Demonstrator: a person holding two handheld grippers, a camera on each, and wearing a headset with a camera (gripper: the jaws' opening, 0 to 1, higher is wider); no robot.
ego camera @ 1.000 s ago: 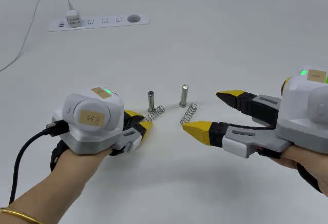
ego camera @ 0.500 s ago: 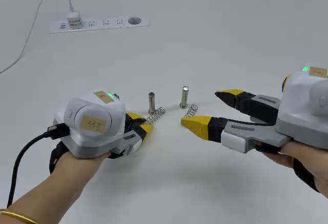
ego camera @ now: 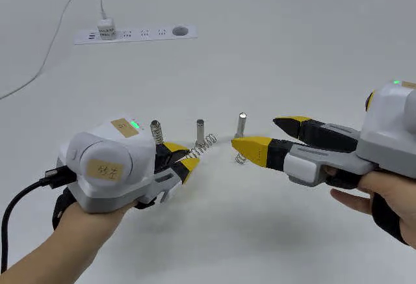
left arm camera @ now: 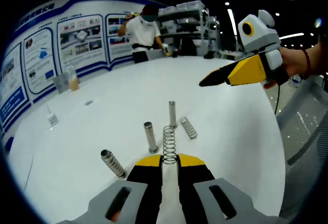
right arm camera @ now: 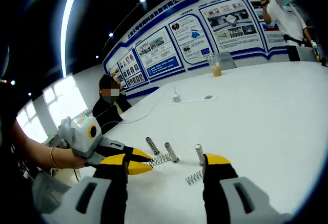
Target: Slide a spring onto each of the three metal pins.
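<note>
right tongs (ego camera: 255, 132) moved in near loose spring (ego camera: 239, 159); left tongs (left arm camera: 169, 158) pinch second spring (left arm camera: 169, 142).

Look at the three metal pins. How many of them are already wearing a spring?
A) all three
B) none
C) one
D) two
C: in the head view only the leftmost pin has coils around it. The middle pin and the rightmost pin are bare, and the left gripper holds a loose spring.
</note>
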